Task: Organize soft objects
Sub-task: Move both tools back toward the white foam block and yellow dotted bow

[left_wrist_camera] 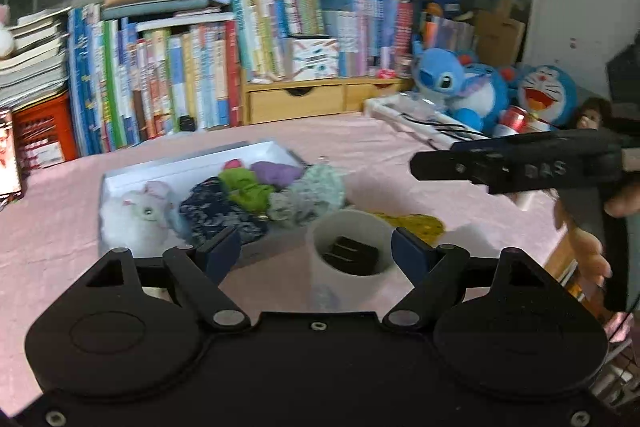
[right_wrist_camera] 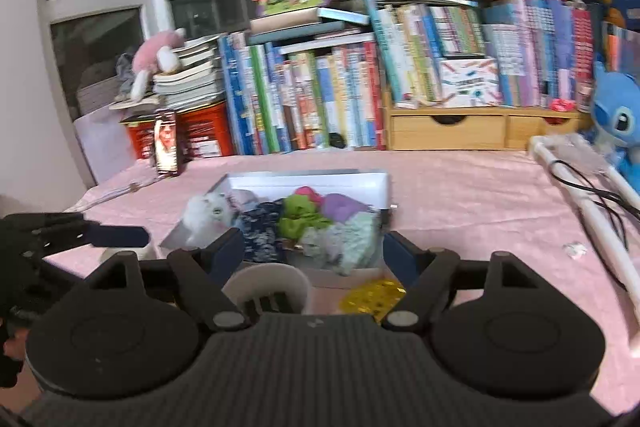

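Note:
A white box (left_wrist_camera: 120, 179) (right_wrist_camera: 308, 179) on the pink tablecloth holds soft things: a white plush toy (left_wrist_camera: 136, 215) (right_wrist_camera: 208, 213), a dark blue patterned cloth (left_wrist_camera: 220, 211) (right_wrist_camera: 260, 223), a green cloth (left_wrist_camera: 248, 187) (right_wrist_camera: 300, 217), a purple cloth (left_wrist_camera: 276, 173) (right_wrist_camera: 344, 207) and a pale green scrunchie (left_wrist_camera: 316, 193) (right_wrist_camera: 344, 239). A yellow scrunchie (left_wrist_camera: 416, 223) (right_wrist_camera: 372, 297) lies on the cloth in front of the box. My left gripper (left_wrist_camera: 316, 253) is open and empty above a white cup (left_wrist_camera: 348, 259). My right gripper (right_wrist_camera: 314, 251) is open and empty above the box's near edge.
The white cup (right_wrist_camera: 268, 287) stands beside the yellow scrunchie. Books and wooden drawers (left_wrist_camera: 296, 99) line the back. Blue plush toys (left_wrist_camera: 472, 87) sit at the back right. A white frame with black cords (right_wrist_camera: 580, 195) lies at the right.

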`<control>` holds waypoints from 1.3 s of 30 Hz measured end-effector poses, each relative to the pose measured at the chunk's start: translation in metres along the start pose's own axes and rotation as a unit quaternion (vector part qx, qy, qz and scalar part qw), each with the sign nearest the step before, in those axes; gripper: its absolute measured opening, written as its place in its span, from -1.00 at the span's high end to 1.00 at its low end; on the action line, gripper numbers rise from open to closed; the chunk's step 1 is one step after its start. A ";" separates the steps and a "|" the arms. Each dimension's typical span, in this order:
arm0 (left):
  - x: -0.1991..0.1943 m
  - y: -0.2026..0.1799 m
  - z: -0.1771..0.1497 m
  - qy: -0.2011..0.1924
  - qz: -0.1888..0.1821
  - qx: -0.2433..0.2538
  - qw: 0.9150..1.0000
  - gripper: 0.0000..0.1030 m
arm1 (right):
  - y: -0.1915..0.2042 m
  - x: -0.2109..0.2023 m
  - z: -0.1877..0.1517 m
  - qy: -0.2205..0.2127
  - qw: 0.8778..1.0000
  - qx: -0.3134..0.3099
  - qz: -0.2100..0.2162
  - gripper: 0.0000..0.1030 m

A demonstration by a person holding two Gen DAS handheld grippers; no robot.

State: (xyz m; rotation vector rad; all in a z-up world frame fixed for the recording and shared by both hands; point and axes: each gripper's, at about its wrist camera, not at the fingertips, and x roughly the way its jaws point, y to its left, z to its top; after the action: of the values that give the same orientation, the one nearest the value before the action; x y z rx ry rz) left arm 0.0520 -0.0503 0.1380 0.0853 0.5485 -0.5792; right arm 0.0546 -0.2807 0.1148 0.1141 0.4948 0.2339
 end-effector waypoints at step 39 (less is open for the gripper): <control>0.113 -0.157 -0.072 0.002 -0.012 0.020 1.000 -0.42 | -0.119 0.045 -0.021 0.184 0.977 0.107 0.022 -0.74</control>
State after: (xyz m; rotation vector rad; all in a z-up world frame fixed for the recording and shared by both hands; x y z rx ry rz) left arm 0.0121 -0.2214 0.0302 0.1176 0.5426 -0.6126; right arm 0.1059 -0.3838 0.0563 0.2951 0.8872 0.2464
